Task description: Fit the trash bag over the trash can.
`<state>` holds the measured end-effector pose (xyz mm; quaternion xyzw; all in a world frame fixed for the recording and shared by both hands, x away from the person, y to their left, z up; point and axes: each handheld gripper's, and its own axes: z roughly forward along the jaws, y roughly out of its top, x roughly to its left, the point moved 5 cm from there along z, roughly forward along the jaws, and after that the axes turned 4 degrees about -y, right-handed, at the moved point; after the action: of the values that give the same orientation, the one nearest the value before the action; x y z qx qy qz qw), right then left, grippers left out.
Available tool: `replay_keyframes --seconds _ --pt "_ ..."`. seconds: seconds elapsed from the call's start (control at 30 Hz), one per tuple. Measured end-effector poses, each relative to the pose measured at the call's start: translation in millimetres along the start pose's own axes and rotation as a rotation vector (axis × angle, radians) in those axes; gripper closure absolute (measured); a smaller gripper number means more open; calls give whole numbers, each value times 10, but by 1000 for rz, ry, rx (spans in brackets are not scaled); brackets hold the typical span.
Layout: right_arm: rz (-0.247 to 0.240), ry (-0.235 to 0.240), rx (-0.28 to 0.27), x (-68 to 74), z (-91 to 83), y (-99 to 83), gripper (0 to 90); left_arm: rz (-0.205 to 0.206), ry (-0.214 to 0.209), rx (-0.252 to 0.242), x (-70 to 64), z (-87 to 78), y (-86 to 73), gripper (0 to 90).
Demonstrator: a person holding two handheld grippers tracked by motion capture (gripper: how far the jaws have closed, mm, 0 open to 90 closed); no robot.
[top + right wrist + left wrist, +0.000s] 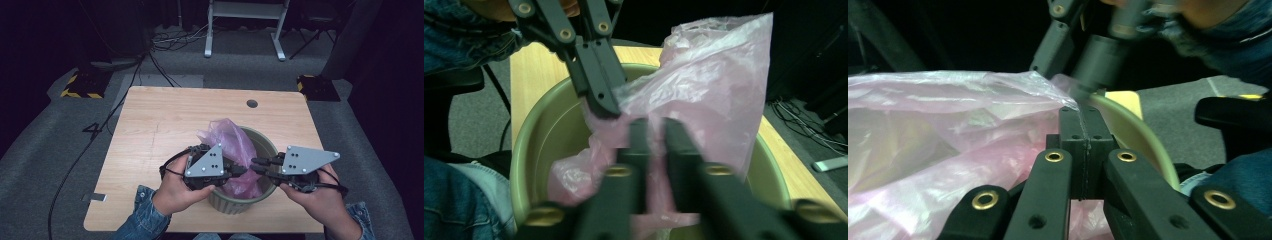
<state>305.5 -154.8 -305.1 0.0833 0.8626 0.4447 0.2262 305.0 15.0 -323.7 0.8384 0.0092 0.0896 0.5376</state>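
Note:
A thin pink plastic bag (229, 138) stands crumpled in a round olive-green bin (268, 145) at the table's near middle. My left gripper (241, 170) reaches over the bin's near rim and is shut on the bag's edge. In the left gripper view its jaws (1081, 119) press together on the pink film (948, 130), beside the bin rim (1144, 136). My right gripper (256, 165) faces it from the right. Its blurred jaws (655, 132) stand a narrow gap apart with bag film (706, 75) between them, just below the left gripper (602, 107).
The bin sits on a light wooden table (165, 120) with a dark round hole (252, 103) near the far edge. Grey carpet, cables (170, 42) and a white desk frame (245, 25) lie beyond. A person's denim sleeves (142, 215) come in from the bottom.

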Motion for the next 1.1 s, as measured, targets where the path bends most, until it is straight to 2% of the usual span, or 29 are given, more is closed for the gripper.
replay_keyframes --seconds 0.1,0.3,0.43,0.53,0.57,0.67,0.7,0.77,0.83,1.0,1.1 --pt "-5 -16 -9 -17 -16 -13 900 -6 20 -8 23 -36 -18 900" --pt "21 -37 -6 -64 -87 -79 900 -34 69 -31 89 -175 -41 900" --pt "44 -30 -9 -78 -136 -121 900 -41 55 -38 102 -190 -44 900" --pt "36 -14 -2 -35 -106 -112 900 -36 27 -59 72 -132 8 783" --pt "26 -4 3 -6 -81 -102 900 -28 23 -57 59 -103 32 722" --pt "2 12 13 64 -30 -80 900 -37 21 -40 57 -43 60 622" --pt "-4 16 12 80 -21 -74 900 -44 22 -31 63 -30 57 620" --pt "-11 19 11 100 -16 -66 900 -43 25 -5 77 -9 34 691" --pt "-14 17 13 104 -23 -69 900 -40 21 26 72 -10 3 879" --pt "-6 16 20 102 -35 -121 900 -26 81 46 76 -45 -22 900" --pt "20 1 18 66 -77 -174 900 -36 108 39 108 -118 -53 900"
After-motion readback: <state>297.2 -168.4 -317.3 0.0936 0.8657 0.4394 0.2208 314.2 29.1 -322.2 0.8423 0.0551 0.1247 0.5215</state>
